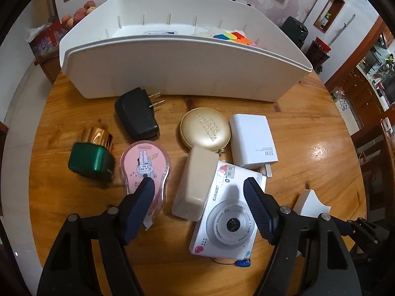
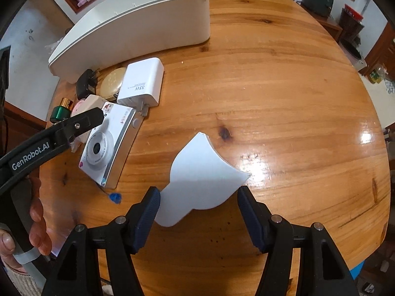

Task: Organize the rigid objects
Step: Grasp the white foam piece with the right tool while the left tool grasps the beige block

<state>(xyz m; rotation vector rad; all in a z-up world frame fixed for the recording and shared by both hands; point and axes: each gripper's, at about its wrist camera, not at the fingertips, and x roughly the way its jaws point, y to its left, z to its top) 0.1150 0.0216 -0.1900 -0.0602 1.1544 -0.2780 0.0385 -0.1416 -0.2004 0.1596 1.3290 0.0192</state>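
My left gripper (image 1: 198,185) is open above a beige bar (image 1: 195,182) and a white toy camera (image 1: 227,212). Around them lie a pink tape dispenser (image 1: 145,165), a green bottle with a gold cap (image 1: 91,155), a black plug adapter (image 1: 137,113), a gold round case (image 1: 206,129) and a white 33W charger (image 1: 251,140). My right gripper (image 2: 198,194) is open, its fingers on either side of a white curved-edge box (image 2: 200,175) on the table. The camera (image 2: 108,145) and the charger (image 2: 143,83) lie to its left.
A large white bin (image 1: 172,74) stands at the back of the round wooden table (image 1: 308,128), with coloured pieces (image 1: 234,37) inside. It also shows in the right wrist view (image 2: 138,24). The left gripper's arm (image 2: 49,140) crosses the right wrist view.
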